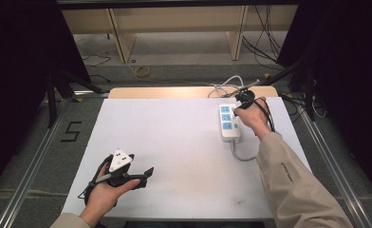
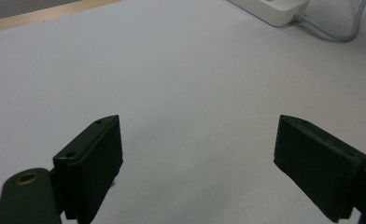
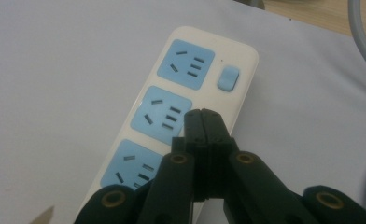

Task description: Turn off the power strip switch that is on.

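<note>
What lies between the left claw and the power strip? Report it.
Nothing: in the high view only bare white table surface stretches between the left claw and the power strip.

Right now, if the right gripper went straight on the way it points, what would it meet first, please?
Probably the power strip: the right gripper, jaws shut, points down at its edge beside the middle socket. Whether it already touches is unclear.

A white plastic power strip (image 1: pixel 230 122) with three light-blue socket faces and a small blue rocker switch (image 3: pixel 228 78) is seen lying flat on the white table sheet, near its far right part. Its long axis runs front to back, and its pale grey cord (image 1: pixel 241 155) is curled out from the near end.
</note>
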Action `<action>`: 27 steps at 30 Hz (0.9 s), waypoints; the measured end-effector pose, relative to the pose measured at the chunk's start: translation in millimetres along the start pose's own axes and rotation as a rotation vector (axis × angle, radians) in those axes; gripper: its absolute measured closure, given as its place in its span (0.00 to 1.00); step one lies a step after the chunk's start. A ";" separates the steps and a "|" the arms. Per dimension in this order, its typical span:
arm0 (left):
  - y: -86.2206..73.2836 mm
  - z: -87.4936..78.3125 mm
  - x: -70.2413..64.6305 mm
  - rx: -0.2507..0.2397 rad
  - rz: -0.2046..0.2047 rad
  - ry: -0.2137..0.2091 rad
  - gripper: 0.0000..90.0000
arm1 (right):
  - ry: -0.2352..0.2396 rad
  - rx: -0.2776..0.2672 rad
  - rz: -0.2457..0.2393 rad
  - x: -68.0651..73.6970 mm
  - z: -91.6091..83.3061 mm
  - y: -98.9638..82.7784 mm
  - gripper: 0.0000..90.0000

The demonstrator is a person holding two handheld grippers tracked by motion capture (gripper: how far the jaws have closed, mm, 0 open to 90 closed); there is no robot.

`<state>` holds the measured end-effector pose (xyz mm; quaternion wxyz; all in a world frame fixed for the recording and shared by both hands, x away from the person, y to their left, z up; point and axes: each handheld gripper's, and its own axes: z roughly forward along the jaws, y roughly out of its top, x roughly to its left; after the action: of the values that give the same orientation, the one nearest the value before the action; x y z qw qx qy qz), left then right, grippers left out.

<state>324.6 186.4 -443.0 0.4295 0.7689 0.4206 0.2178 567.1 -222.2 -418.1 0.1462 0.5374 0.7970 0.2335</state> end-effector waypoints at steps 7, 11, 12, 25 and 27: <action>0.0 0.0 0.0 0.000 0.003 0.000 0.17 | 0.000 0.016 0.003 -0.1 5.0 2.5 1.00; 0.1 -0.1 -0.1 0.000 0.003 0.000 0.17 | -0.004 0.023 0.006 -0.9 6.5 3.7 1.00; 0.0 -0.1 -0.2 0.000 0.002 0.000 0.17 | -0.004 0.023 0.006 -0.9 6.5 3.7 1.00; 0.1 -0.2 -0.2 0.000 0.004 -0.001 0.17 | -0.005 0.048 0.013 -1.2 11.6 6.8 1.00; 0.0 -0.2 -0.3 0.000 0.002 -0.001 0.17 | -0.007 0.050 0.013 -1.4 12.2 6.9 1.00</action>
<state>324.3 186.2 -442.8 0.4293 0.7694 0.4197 0.2181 578.9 -218.7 -424.8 0.1340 0.5468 0.7986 0.2129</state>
